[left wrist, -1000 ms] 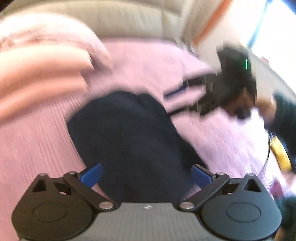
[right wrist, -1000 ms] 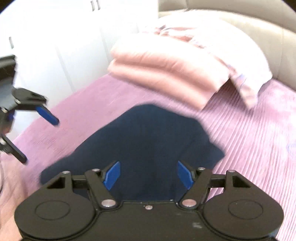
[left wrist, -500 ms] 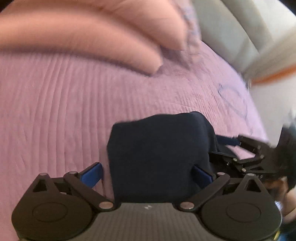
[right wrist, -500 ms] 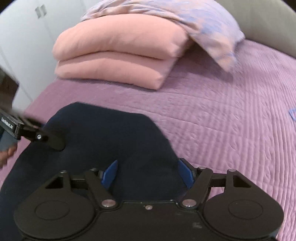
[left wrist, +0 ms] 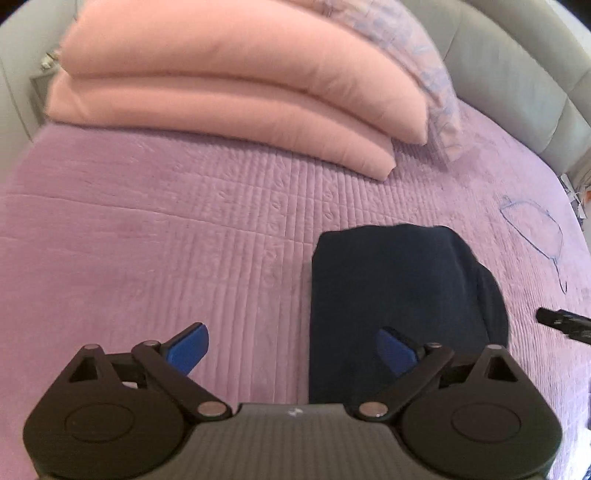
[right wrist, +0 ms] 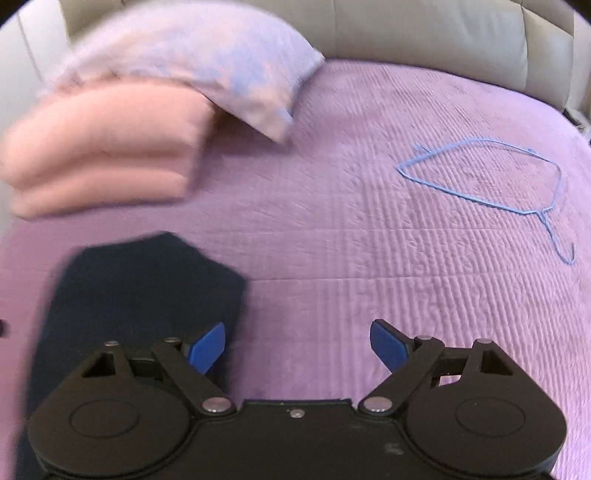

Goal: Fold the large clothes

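Right wrist view: the right hand-held gripper [right wrist: 297, 345] had just been opening, wide and empty, over the purple bed [right wrist: 332, 240]; dark garment [right wrist: 140, 295] at nine o'clock, hanger [right wrist: 487, 177] at two. The left hand-held gripper [left wrist: 291, 350] gaped empty.

The bedspread [left wrist: 155, 236] is matt lilac quilted cloth with ribbed stitching. The folded garment [left wrist: 391, 284] is dark navy soft cloth. The hanger [right wrist: 491, 181] is thin blue wire. The headboard [right wrist: 424, 33] looks smooth, faintly glossy padded leather.

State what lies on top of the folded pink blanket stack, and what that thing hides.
A patterned pillow rests on the pink blanket stack, overhanging its right end. It covers the stack's top there, and whatever is behind it against the headboard cannot be seen.
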`<act>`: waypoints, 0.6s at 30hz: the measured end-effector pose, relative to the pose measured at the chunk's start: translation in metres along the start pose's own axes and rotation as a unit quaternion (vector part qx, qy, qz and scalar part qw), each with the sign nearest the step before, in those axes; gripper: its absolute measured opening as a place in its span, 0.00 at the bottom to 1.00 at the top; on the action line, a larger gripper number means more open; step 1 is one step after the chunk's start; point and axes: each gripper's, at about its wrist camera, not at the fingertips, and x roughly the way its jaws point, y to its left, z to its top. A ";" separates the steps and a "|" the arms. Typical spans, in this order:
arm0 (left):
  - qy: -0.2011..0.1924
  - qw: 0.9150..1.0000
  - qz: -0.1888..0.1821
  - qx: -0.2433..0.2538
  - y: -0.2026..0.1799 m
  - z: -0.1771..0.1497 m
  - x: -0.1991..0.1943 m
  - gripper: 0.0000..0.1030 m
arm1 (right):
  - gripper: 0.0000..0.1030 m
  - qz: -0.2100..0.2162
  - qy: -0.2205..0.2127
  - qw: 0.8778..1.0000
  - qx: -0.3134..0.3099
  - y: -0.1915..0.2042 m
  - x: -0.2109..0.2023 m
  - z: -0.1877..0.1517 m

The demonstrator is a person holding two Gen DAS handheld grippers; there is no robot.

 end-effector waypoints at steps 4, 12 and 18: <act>-0.016 1.000 0.012 -0.010 -0.016 -0.030 -0.054 0.97 | 0.99 0.036 -0.032 0.999 0.000 0.010 -0.073 -0.026; -0.038 0.997 0.070 0.009 -0.057 -0.100 -0.118 1.00 | 0.99 0.093 -0.043 0.994 0.033 0.018 -0.152 -0.103; -0.031 0.995 0.087 0.025 -0.077 -0.147 -0.129 1.00 | 0.99 0.087 -0.007 0.996 0.034 0.020 -0.164 -0.140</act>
